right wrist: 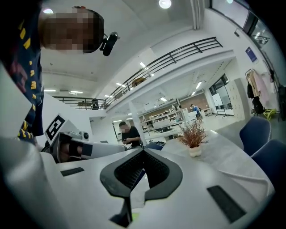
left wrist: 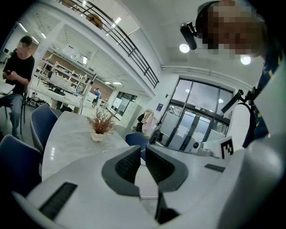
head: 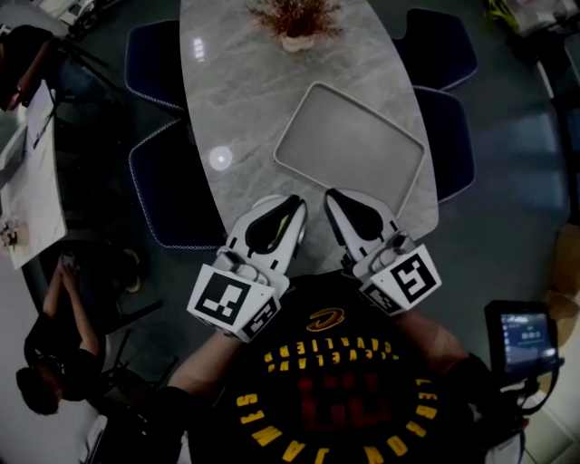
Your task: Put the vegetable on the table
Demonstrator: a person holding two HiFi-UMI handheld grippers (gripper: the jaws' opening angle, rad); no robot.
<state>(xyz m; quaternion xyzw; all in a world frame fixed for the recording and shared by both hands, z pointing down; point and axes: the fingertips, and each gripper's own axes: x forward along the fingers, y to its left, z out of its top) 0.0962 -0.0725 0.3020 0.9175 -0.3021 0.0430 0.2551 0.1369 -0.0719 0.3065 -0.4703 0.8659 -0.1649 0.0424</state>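
Note:
No vegetable shows in any view. In the head view both grippers are held close to the person's chest at the near end of the grey marble table point(head: 236, 91), pointing toward it. My left gripper point(head: 292, 205) point(left wrist: 143, 151) has its jaws a narrow slit apart with nothing between the ribbed pads. My right gripper point(head: 333, 198) point(right wrist: 143, 153) is shut, its tips meeting on nothing. An empty pale rectangular tray point(head: 349, 145) lies on the table just beyond the two grippers' tips.
A small potted dried plant point(head: 294, 23) point(left wrist: 101, 125) point(right wrist: 193, 138) stands at the table's far end. Dark blue chairs point(head: 168, 195) point(head: 453, 145) flank the table. A person point(head: 54, 344) sits at the left, and a screen point(head: 526, 340) stands at the right.

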